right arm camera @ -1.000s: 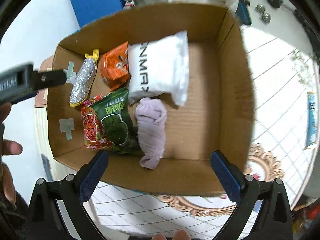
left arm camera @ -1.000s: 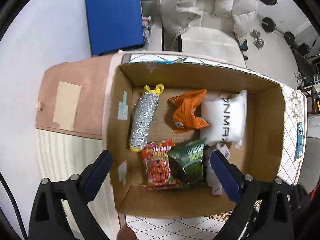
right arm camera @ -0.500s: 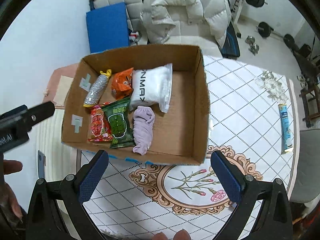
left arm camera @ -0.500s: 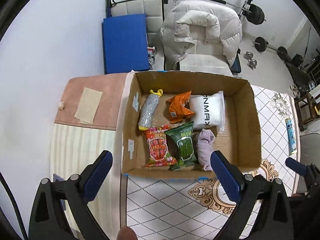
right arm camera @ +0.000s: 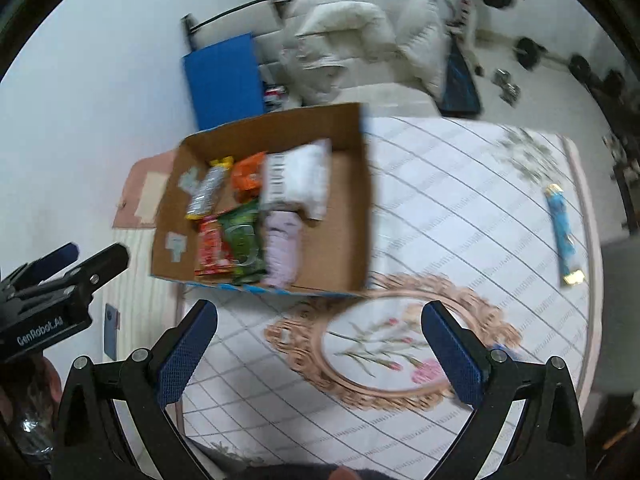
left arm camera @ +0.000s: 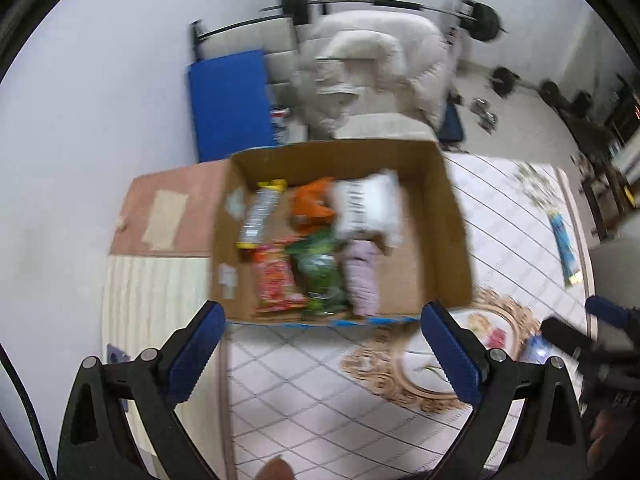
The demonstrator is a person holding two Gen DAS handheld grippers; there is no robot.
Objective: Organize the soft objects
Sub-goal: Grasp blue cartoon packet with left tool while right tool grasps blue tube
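Left wrist view: the left tongs [left arm camera: 320, 344] are held spread wide above the near side of an open brown cardboard box [left arm camera: 452, 216], and nothing is pinched between them. The picture is blurred. The box is set on a desk covered by a white cloth with a diamond pattern [left arm camera: 320, 392], towards the far left part of that cloth. Inside the box, soft things are packed along its left half. A silver packet with yellow ends [left arm camera: 260, 216] is laid by the left wall. An orange snack bag [left arm camera: 314, 204] is beside it, and a white soft pack with dark letters [left arm camera: 368, 208] is next to that. Nearer the front wall, a red snack bag [left arm camera: 276, 280], a green snack bag [left arm camera: 320, 276] and a rolled pale purple cloth [left arm camera: 362, 276] are laid side by side. The right half of the box floor is bare cardboard.

From the right wrist view, the right tongs [right arm camera: 320, 340] are also seen spread apart with nothing held, over a pink and gold oval flower picture [right arm camera: 384, 344] on the cloth. A long blue packet with gold ends [right arm camera: 562, 232] is left near the right edge of the desk, well apart from the box. A white puffy jacket [right arm camera: 360, 28] is draped over a chair beyond the far edge.
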